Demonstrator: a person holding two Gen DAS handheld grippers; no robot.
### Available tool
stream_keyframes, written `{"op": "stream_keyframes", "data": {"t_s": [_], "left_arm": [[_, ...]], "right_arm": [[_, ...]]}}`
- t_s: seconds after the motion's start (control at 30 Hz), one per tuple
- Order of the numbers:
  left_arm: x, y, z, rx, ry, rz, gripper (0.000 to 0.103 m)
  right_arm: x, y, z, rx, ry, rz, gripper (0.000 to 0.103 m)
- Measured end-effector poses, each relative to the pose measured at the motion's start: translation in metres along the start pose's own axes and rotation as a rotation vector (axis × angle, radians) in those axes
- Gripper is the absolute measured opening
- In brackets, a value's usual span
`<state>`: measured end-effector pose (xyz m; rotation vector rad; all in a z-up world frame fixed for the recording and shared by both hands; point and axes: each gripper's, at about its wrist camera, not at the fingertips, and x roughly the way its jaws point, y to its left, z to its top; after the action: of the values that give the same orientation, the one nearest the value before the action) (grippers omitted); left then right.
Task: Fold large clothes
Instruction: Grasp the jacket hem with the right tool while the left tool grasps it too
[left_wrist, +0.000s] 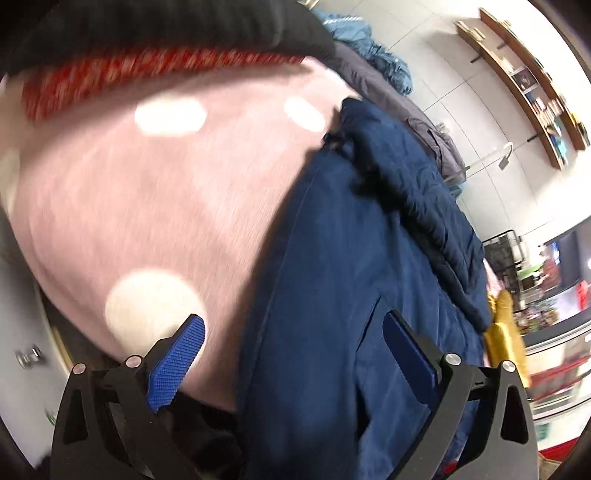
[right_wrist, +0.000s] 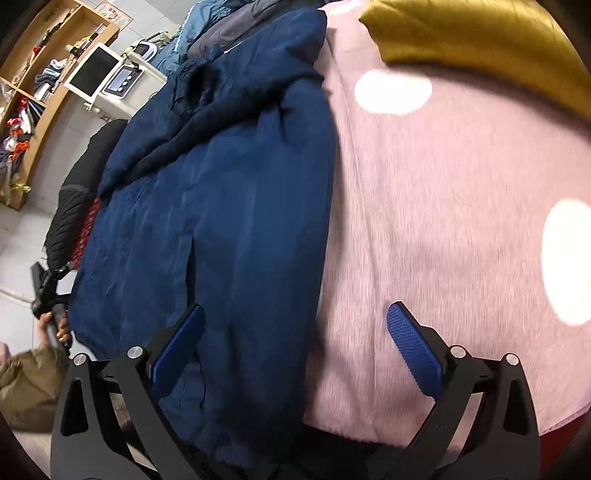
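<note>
Left wrist view: left gripper (left_wrist: 291, 343) spread wide, blue ribbed pads holding nothing, hovering over the navy blue padded jacket (left_wrist: 354, 266) that lies on a pink blanket with white dots (left_wrist: 147, 192). Right wrist view: right gripper (right_wrist: 295, 332) also spread, empty, above the jacket's (right_wrist: 214, 206) edge beside pink blanket (right_wrist: 443, 229); mustard-yellow cloth (right_wrist: 472, 40) at top.
</note>
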<state>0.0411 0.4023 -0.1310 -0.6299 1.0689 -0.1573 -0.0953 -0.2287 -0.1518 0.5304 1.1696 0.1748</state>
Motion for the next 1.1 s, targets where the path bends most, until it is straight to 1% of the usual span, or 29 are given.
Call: {"op": "stream_keyframes", "data": {"t_s": [0.03, 0.07, 0.1, 0.2, 0.23, 0.27, 0.3, 0.33, 0.4, 0.47, 0.5, 0.57, 0.63, 0.7, 0.73, 0.77, 0.83, 0.87, 0.9, 0.93, 0.97, 1.0, 1.03, 1.07, 1.1], "left_arm": [[0.001, 0.004, -0.004, -0.012, 0.018, -0.01, 0.092], [0.002, 0.009, -0.01, -0.024, 0.042, -0.032, 0.091], [0.002, 0.011, -0.015, -0.026, 0.054, -0.049, 0.09], [0.002, 0.007, -0.031, 0.009, 0.092, -0.094, 0.088], [0.003, 0.004, -0.036, 0.031, 0.105, -0.111, 0.088], [0.004, 0.002, -0.04, 0.051, 0.117, -0.123, 0.087], [0.005, 0.0, -0.043, 0.065, 0.127, -0.13, 0.087], [0.007, -0.001, -0.045, 0.074, 0.137, -0.133, 0.086], [0.011, 0.0, -0.049, 0.072, 0.153, -0.137, 0.084], [0.013, 0.002, -0.05, 0.061, 0.158, -0.141, 0.084], [0.014, 0.002, -0.051, 0.06, 0.16, -0.139, 0.084], [0.017, -0.001, -0.052, 0.06, 0.163, -0.128, 0.083], [0.019, -0.004, -0.052, 0.064, 0.166, -0.112, 0.081], [0.018, -0.01, -0.051, 0.069, 0.16, -0.109, 0.073], [0.016, -0.013, -0.051, 0.08, 0.154, -0.105, 0.072], [0.017, -0.019, -0.051, 0.102, 0.151, -0.085, 0.071], [0.022, -0.032, -0.054, 0.157, 0.158, -0.021, 0.066], [0.025, -0.037, -0.055, 0.175, 0.161, 0.002, 0.061], [0.028, -0.044, -0.057, 0.202, 0.166, 0.042, 0.053], [0.028, -0.05, -0.058, 0.23, 0.163, 0.09, 0.048], [0.026, -0.053, -0.059, 0.236, 0.157, 0.108, 0.043], [0.024, -0.055, -0.058, 0.227, 0.152, 0.105, 0.035], [0.021, -0.056, -0.057, 0.21, 0.145, 0.094, 0.032], [0.016, -0.057, -0.056, 0.189, 0.14, 0.073, 0.03], [0.013, -0.057, -0.056, 0.186, 0.141, 0.062, 0.028]], "right_arm": [[-0.001, -0.001, -0.002, -0.003, 0.006, 0.01, 0.095], [-0.002, 0.0, -0.004, -0.005, 0.013, 0.022, 0.092], [-0.002, 0.0, -0.006, -0.006, 0.026, 0.045, 0.087], [0.001, 0.004, -0.012, -0.006, 0.071, 0.124, 0.079], [0.003, 0.007, -0.015, -0.012, 0.088, 0.148, 0.078], [0.007, 0.01, -0.018, -0.019, 0.117, 0.185, 0.073], [0.011, 0.01, -0.022, -0.019, 0.146, 0.219, 0.07], [0.014, 0.012, -0.026, -0.021, 0.169, 0.236, 0.07], [0.019, 0.019, -0.033, -0.059, 0.195, 0.222, 0.07], [0.021, 0.025, -0.038, -0.097, 0.218, 0.223, 0.071], [0.024, 0.028, -0.042, -0.118, 0.25, 0.237, 0.071], [0.03, 0.033, -0.05, -0.14, 0.292, 0.247, 0.071], [0.036, 0.04, -0.057, -0.171, 0.327, 0.251, 0.071], [0.042, 0.051, -0.063, -0.226, 0.346, 0.242, 0.072], [0.043, 0.055, -0.066, -0.252, 0.35, 0.237, 0.074], [0.046, 0.06, -0.067, -0.277, 0.356, 0.23, 0.076], [0.055, 0.069, -0.067, -0.317, 0.368, 0.212, 0.076], [0.059, 0.073, -0.067, -0.336, 0.377, 0.199, 0.076], [0.059, 0.075, -0.066, -0.347, 0.381, 0.189, 0.074], [0.059, 0.076, -0.068, -0.358, 0.381, 0.178, 0.072], [0.056, 0.078, -0.069, -0.369, 0.377, 0.162, 0.06], [0.051, 0.078, -0.07, -0.375, 0.37, 0.148, 0.045], [0.047, 0.076, -0.069, -0.373, 0.366, 0.149, 0.039], [0.036, 0.073, -0.068, -0.352, 0.354, 0.174, 0.03], [0.029, 0.071, -0.065, -0.332, 0.343, 0.204, 0.027]]}}
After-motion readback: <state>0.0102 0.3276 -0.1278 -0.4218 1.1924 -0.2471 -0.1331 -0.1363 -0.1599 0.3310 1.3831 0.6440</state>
